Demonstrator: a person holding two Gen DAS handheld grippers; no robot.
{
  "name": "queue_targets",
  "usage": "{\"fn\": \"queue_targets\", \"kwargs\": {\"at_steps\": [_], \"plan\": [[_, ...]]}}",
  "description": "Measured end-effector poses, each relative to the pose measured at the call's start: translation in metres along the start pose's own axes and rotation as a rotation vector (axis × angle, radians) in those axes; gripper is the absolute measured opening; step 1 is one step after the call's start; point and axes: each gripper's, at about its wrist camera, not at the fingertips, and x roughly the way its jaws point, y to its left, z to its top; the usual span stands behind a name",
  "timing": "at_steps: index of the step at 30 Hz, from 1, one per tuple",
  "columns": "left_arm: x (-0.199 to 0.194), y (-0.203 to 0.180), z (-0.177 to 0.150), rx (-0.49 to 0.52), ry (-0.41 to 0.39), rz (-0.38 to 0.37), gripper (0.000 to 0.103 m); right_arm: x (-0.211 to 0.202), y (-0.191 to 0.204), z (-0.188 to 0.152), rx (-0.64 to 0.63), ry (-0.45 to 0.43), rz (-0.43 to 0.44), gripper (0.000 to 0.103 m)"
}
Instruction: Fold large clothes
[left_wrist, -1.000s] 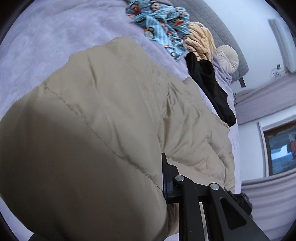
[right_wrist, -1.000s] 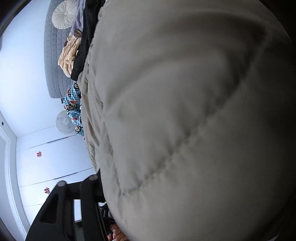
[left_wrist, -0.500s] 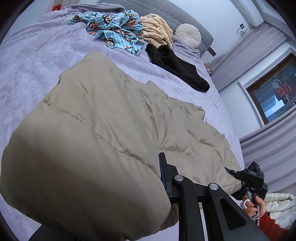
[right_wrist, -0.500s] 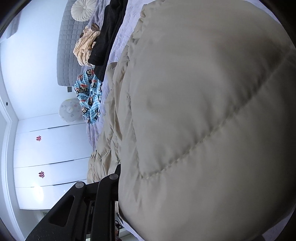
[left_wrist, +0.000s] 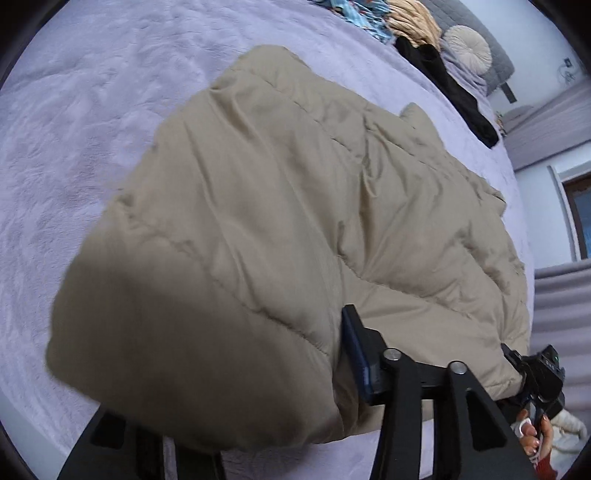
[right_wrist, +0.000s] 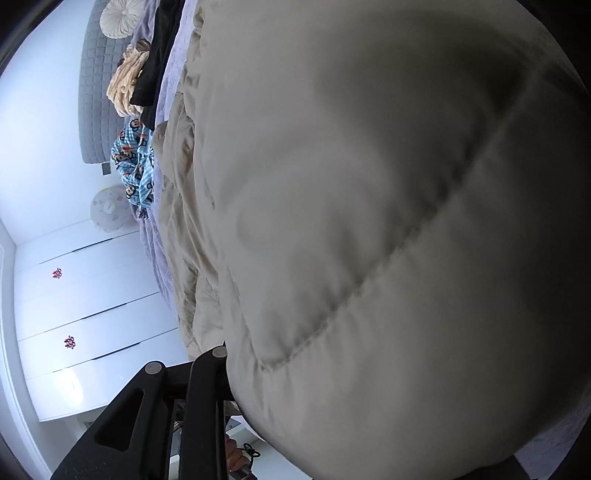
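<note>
A beige puffer jacket (left_wrist: 295, 206) lies doubled over on the lilac bed cover (left_wrist: 92, 110). My left gripper (left_wrist: 229, 373) straddles the jacket's near folded end. Its blue-padded fingertip (left_wrist: 352, 343) rests against the cloth, and the other finger shows at the lower left. The jaws are opening with the jacket between them. In the left wrist view my right gripper (left_wrist: 514, 361) pinches the jacket's corner at the bed's edge, with a hand (left_wrist: 532, 439) below it. Its jaws are opening slightly. In the right wrist view the jacket (right_wrist: 369, 221) fills the frame and hides one finger.
At the head of the bed lie a blue cartoon-print cloth (right_wrist: 135, 162), a tan knit (left_wrist: 410, 18), a black garment (left_wrist: 450, 88) and a round cushion (left_wrist: 467, 50). White wardrobe doors (right_wrist: 85, 306) stand beyond the bed. A white cloth (left_wrist: 569, 432) sits off the bed's edge.
My left gripper's jaws have widened, and its second finger now shows at the lower left. Both grippers have swept sideways with the jacket. The right gripper stays on the jacket's corner.
</note>
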Motion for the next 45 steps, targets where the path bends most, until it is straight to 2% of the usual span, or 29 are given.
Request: {"fn": "queue_targets", "kwargs": {"at_steps": [3,6,10,12,16,19,22,27,31,32,33,34,35,36,45], "plan": [[-0.019,0.006,0.0,-0.023,-0.024,0.052,0.052,-0.004,0.013,0.001,-0.013,-0.002,-0.039,0.039],[-0.043,0.007,-0.004,0.001,-0.063,0.15,0.052,-0.012,0.022,-0.001,-0.049,-0.004,-0.113,0.049],[-0.074,0.009,-0.007,0.029,-0.137,0.255,0.052,-0.018,0.036,-0.003,-0.073,-0.009,-0.156,0.051],[-0.082,0.015,-0.006,0.025,-0.139,0.257,0.052,-0.024,0.042,-0.007,-0.083,-0.014,-0.168,0.051],[-0.08,0.007,-0.006,0.009,-0.086,0.256,0.052,-0.029,0.051,-0.012,-0.103,-0.017,-0.186,0.053],[-0.079,-0.007,-0.016,0.046,-0.062,0.246,0.052,-0.03,0.046,-0.04,-0.102,-0.012,-0.187,0.057],[-0.08,-0.029,-0.027,0.115,-0.056,0.242,0.052,-0.037,0.042,-0.051,-0.123,0.002,-0.176,0.058],[-0.087,-0.048,-0.041,0.17,-0.035,0.25,0.052,-0.051,0.017,-0.092,-0.202,0.07,-0.188,0.063],[-0.091,-0.052,-0.044,0.183,-0.015,0.232,0.052,-0.045,0.03,-0.112,-0.277,0.121,-0.243,0.064],[-0.093,-0.052,-0.043,0.187,-0.02,0.232,0.06,-0.044,0.036,-0.115,-0.296,0.121,-0.252,0.064],[-0.093,-0.052,-0.041,0.19,-0.021,0.232,0.073,-0.044,0.042,-0.118,-0.315,0.119,-0.262,0.068],[-0.094,-0.051,-0.038,0.19,-0.028,0.234,0.096,-0.043,0.049,-0.121,-0.333,0.111,-0.268,0.071],[-0.096,-0.049,-0.035,0.192,-0.043,0.235,0.101,-0.041,0.055,-0.124,-0.343,0.103,-0.268,0.074],[-0.098,-0.048,-0.03,0.204,-0.055,0.234,0.101,-0.037,0.062,-0.125,-0.353,0.095,-0.264,0.077],[-0.108,-0.013,0.019,0.277,-0.046,0.218,0.101,0.026,0.107,-0.155,-0.365,0.103,-0.261,0.077]]}}
